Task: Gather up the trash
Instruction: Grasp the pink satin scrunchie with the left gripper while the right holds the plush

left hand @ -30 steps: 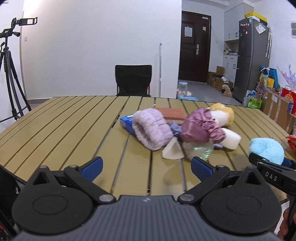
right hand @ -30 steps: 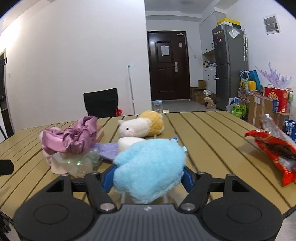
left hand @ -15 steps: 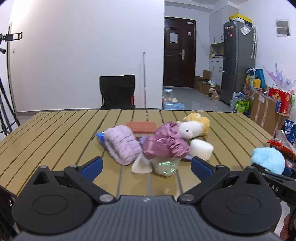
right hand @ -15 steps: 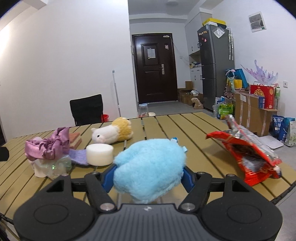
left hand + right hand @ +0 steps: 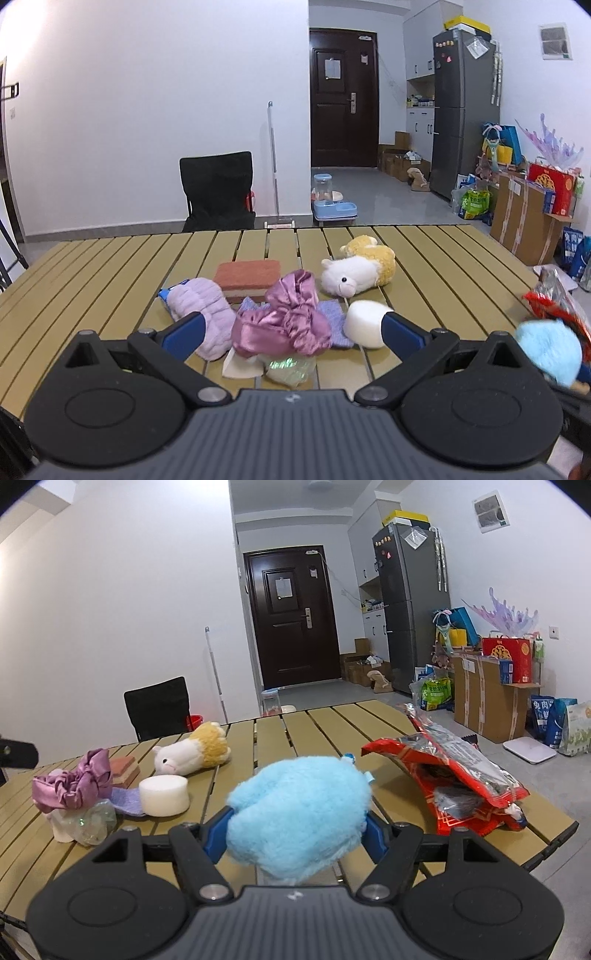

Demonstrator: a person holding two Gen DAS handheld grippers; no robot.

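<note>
Over the last second both views have swung across the room: the dark door has slid from the right toward the middle of the left wrist view, and in the right wrist view the red snack bag (image 5: 461, 775), which a second ago sat cut off at the 3 o'clock edge, now lies well inside the frame. The right gripper (image 5: 297, 825) has kept its jaws pressed on the blue fluffy ball (image 5: 299, 812) throughout, so the ball is being carried, probably toward that open bag, which looks like the place where the trash goes. The left gripper (image 5: 291, 328) stands wide and empty above the near edge of the slatted table (image 5: 110, 266), with the pile now framed between its fingers: purple scrunchie (image 5: 288, 317), lilac knit piece (image 5: 201, 308), white foam puck (image 5: 365, 323) and the clear crumpled wrapper (image 5: 290, 367) at 6 o'clock under the scrunchie. The plush sheep (image 5: 356, 273) and the brick-red sponge (image 5: 247, 275) lie behind, toward 12 o'clock. For moving there is bare table from 9 to 11 o'clock in the left view and a clear strip between ball and bag in the right view. The bag sits close to the table's corner at 4 o'clock, so a hard push could tip it off.
</note>
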